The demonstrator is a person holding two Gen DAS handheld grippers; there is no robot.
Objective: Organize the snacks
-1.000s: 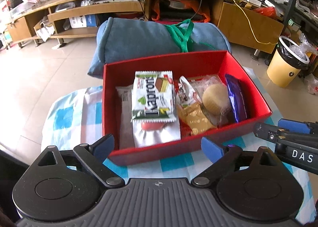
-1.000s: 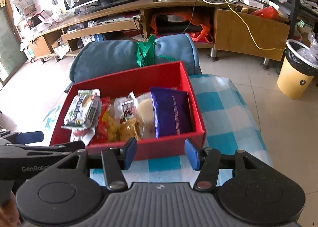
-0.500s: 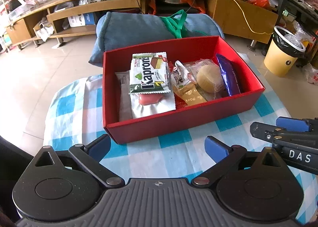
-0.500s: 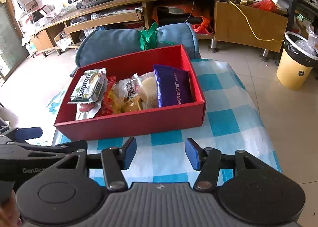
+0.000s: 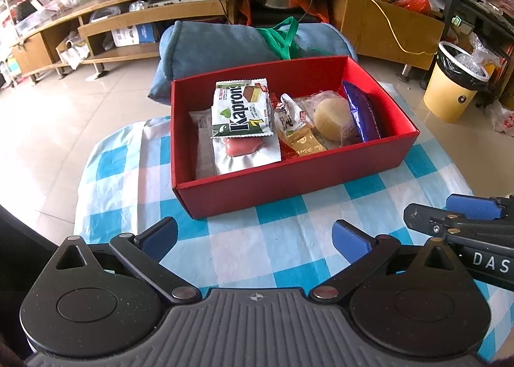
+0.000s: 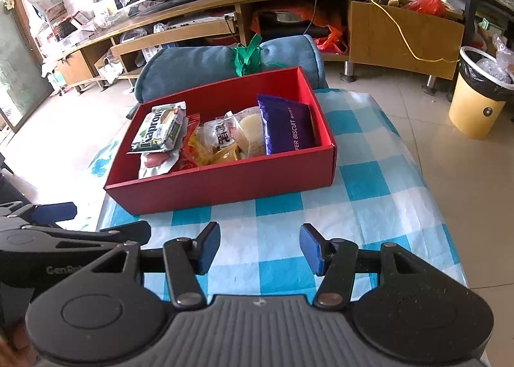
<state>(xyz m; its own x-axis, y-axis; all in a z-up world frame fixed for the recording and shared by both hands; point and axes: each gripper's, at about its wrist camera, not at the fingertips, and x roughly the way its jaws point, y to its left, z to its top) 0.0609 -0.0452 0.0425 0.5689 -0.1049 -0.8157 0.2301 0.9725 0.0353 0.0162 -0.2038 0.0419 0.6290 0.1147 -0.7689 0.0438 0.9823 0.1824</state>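
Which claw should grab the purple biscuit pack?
Probably the right claw: the purple biscuit pack leans at its end of the red box; the left claw faces the Kaprons wafer.

The box (image 5: 289, 180) looks like matt red cardboard, and the packets (image 5: 242, 113) in it are glossy foil and clear plastic film. It stands on a smooth, slightly shiny checked sheet (image 5: 279, 238) over the counter. Behind lie a soft blue cloth roll (image 5: 218, 45), a glossy tiled floor (image 5: 64, 116) and a wooden cabinet (image 5: 385, 26).
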